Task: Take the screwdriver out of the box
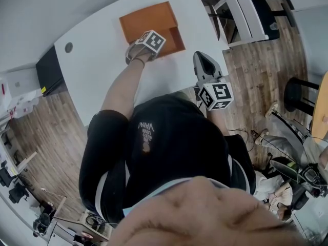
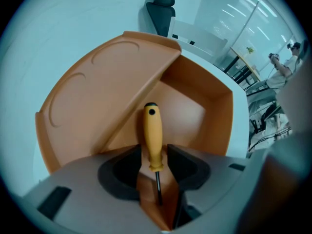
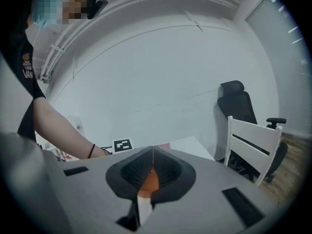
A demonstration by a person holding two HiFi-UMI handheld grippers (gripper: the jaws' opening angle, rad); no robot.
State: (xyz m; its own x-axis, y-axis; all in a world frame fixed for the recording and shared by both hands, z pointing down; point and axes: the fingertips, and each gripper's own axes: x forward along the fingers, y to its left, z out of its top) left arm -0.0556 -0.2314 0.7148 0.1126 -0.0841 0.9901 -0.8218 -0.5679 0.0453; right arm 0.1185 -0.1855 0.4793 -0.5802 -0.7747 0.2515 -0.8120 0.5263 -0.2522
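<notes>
An orange box (image 2: 195,106) lies open on the white table (image 1: 102,65), its lid (image 2: 97,87) propped up at the left. Inside it a screwdriver (image 2: 152,133) with a yellow handle and dark shaft rests on the box floor. My left gripper (image 2: 155,156) points straight down into the box (image 1: 151,19), its jaws on either side of the handle's lower end with a thin gap on the right. The right gripper (image 3: 153,152) is held level beside the table's right edge (image 1: 205,60), jaws shut with nothing in them.
A white chair (image 3: 253,145) and a black office chair (image 3: 239,101) stand beyond the table's right side. The person's bare forearm (image 3: 58,126) reaches to the box. Wooden floor lies around the table, with more furniture at the right (image 1: 302,96).
</notes>
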